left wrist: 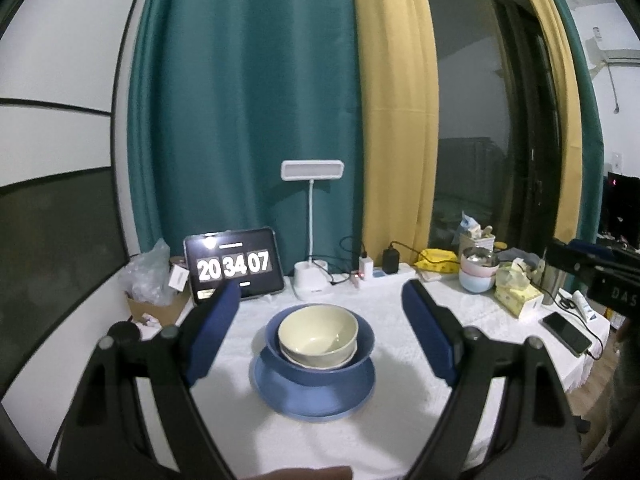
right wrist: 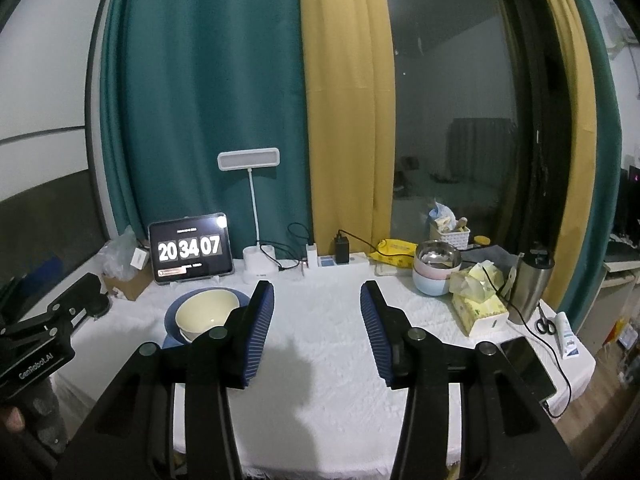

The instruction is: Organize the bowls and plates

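Observation:
A cream bowl sits tilted inside a dark blue bowl, which rests on a blue plate in the middle of the white-clothed table. My left gripper hovers in front of this stack, open wide, with nothing between its blue fingers. In the right wrist view the same stack, with the cream bowl, lies at the left, partly behind a finger. My right gripper is open over bare cloth and holds nothing. The left gripper's body shows at the left edge.
Along the back stand a tablet clock, a white desk lamp, a power strip, stacked pastel bowls, a tissue box and a steel flask. A phone, scissors and a tube lie at the right edge.

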The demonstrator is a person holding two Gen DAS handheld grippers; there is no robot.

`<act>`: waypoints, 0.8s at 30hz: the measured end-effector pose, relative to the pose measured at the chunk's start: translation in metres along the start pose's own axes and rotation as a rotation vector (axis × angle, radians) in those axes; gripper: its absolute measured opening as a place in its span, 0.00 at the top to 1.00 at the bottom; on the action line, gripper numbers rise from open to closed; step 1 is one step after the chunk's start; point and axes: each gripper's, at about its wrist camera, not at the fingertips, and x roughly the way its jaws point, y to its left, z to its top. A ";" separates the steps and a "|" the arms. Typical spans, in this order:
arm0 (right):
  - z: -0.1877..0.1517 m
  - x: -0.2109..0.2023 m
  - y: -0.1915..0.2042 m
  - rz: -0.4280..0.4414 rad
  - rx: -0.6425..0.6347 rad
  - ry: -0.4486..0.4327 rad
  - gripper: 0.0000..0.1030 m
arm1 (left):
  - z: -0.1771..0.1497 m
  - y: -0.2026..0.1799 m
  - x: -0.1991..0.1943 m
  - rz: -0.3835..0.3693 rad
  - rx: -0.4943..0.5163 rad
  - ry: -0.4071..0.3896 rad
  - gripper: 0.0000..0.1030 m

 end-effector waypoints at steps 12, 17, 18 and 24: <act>0.002 0.003 0.003 0.002 -0.002 0.005 0.53 | 0.000 0.001 0.003 -0.002 -0.008 0.015 0.18; 0.002 0.004 0.005 0.003 0.003 0.010 0.53 | 0.000 0.001 0.003 -0.002 -0.008 0.013 0.18; 0.001 0.004 0.005 0.004 0.004 0.011 0.53 | 0.000 0.001 0.003 -0.003 -0.008 0.013 0.18; 0.001 0.005 0.005 0.002 0.003 0.013 0.52 | 0.001 0.001 0.003 -0.003 -0.010 0.015 0.18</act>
